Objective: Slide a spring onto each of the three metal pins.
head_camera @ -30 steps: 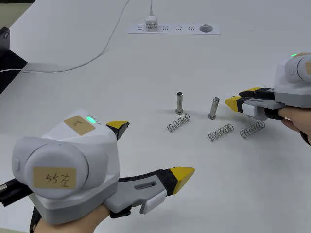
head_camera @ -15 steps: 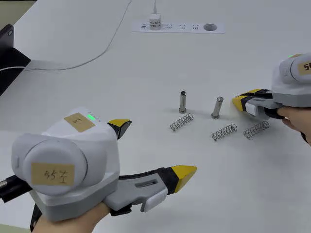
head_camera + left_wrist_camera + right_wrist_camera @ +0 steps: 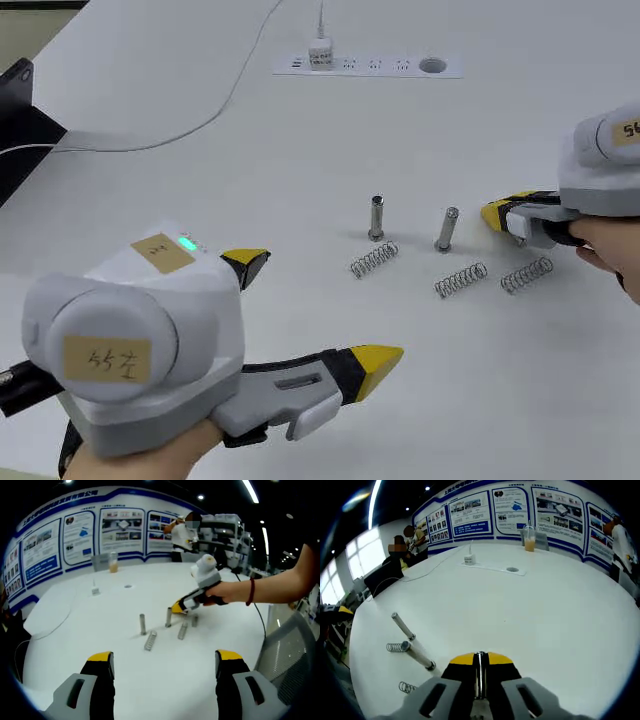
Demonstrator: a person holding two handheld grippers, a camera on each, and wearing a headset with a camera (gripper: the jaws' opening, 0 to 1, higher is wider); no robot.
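Two metal pins stand upright mid-table, the left pin (image 3: 376,217) (image 3: 143,624) and the right pin (image 3: 447,229) (image 3: 168,617). Three springs lie in front of them: one (image 3: 374,259) (image 3: 150,640), a second (image 3: 461,279) (image 3: 183,629) and a third (image 3: 527,275) (image 3: 194,621). My right gripper (image 3: 497,212) (image 3: 479,657) hovers just right of the right pin, shut on a third metal pin (image 3: 479,676) held along its jaws. My left gripper (image 3: 310,312) (image 3: 164,662) is open and empty at the near left, well short of the springs.
A white power strip (image 3: 365,65) with a plug (image 3: 320,52) and a grey cable (image 3: 220,105) sits at the table's far side. A dark object (image 3: 20,125) juts in at the left edge. A cup (image 3: 530,542) stands far back.
The right gripper has edged slightly right, away from the nearer pin. The left gripper, pins and springs stay put; the rest of the shift is the head camera.
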